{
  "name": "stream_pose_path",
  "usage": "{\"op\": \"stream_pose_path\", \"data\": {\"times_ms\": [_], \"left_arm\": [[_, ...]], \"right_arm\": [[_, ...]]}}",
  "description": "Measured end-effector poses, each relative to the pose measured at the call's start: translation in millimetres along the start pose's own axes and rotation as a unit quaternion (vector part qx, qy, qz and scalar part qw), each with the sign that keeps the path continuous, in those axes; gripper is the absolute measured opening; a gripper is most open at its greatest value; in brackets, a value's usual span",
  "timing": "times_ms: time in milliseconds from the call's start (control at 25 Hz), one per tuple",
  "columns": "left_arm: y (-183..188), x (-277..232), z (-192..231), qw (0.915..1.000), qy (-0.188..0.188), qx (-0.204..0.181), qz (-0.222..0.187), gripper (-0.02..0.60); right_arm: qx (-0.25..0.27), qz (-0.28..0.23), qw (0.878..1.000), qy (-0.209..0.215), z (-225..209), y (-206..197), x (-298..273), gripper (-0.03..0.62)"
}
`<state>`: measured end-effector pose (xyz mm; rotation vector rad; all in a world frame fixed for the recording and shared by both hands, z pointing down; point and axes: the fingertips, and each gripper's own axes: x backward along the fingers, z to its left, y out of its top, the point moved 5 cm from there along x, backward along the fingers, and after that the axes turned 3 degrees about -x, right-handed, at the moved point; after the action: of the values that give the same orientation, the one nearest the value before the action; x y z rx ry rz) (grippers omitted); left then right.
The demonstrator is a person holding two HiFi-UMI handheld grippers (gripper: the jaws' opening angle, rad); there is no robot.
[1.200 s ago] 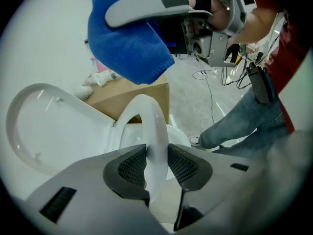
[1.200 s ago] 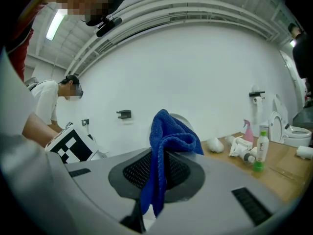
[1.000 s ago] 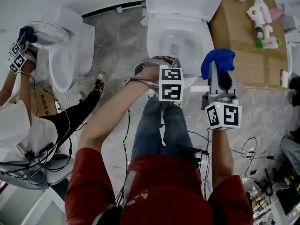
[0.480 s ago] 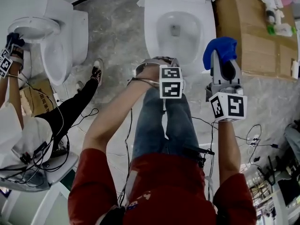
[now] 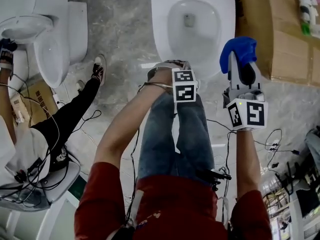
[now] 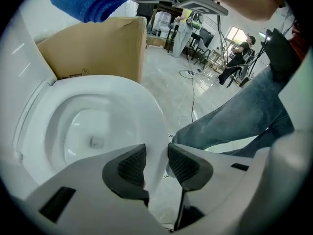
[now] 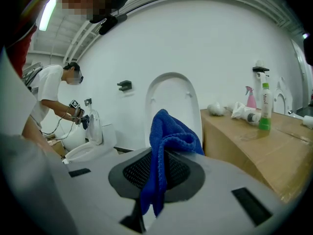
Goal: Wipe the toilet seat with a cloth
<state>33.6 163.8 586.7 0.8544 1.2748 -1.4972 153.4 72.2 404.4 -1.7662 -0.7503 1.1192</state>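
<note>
Now cloth (image 5: 239, 51) (right gripper (image 7: 156, 173)) hovers beside seat (image 5: 226, 24) edge.

Toilet (image 5: 160, 34) rear beyond the top edge (head view)

Seat rim (image 5: 161, 39) top centre: clear from above. Cardboard box (image 5: 280, 49) just beside its right edge. Second toilet (image 5: 55, 54) upper left, floor (image 5: 120, 29) gap between.
</note>
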Motion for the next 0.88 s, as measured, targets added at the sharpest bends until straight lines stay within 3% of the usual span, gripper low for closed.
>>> {"op": "stream_pose_path", "data": {"times_ms": [360, 680, 800, 880], "left_arm": [[-11, -55, 12, 0.9996, 0.001, 0.027, 0.009, 0.127], [-11, -55, 17, 0.9985, 0.003, 0.052, -0.014, 0.093], [-16, -54, 20, 0.9973, 0.001, 0.070, -0.023, 0.035], [-17, -55, 22, 0.9960, -0.003, 0.083, -0.032, 0.027]], "right_arm": [[-0.004, 0.026, 1.000, -0.004, -15, -53, -8, 0.060], [-0.013, 0.039, 0.999, -0.001, -13, -71, -10, 0.060], [-0.016, 0.041, 0.999, 0.001, -8, -73, -17, 0.060], [-0.016, 0.042, 0.999, 0.002, -8, -74, -22, 0.060]]}}
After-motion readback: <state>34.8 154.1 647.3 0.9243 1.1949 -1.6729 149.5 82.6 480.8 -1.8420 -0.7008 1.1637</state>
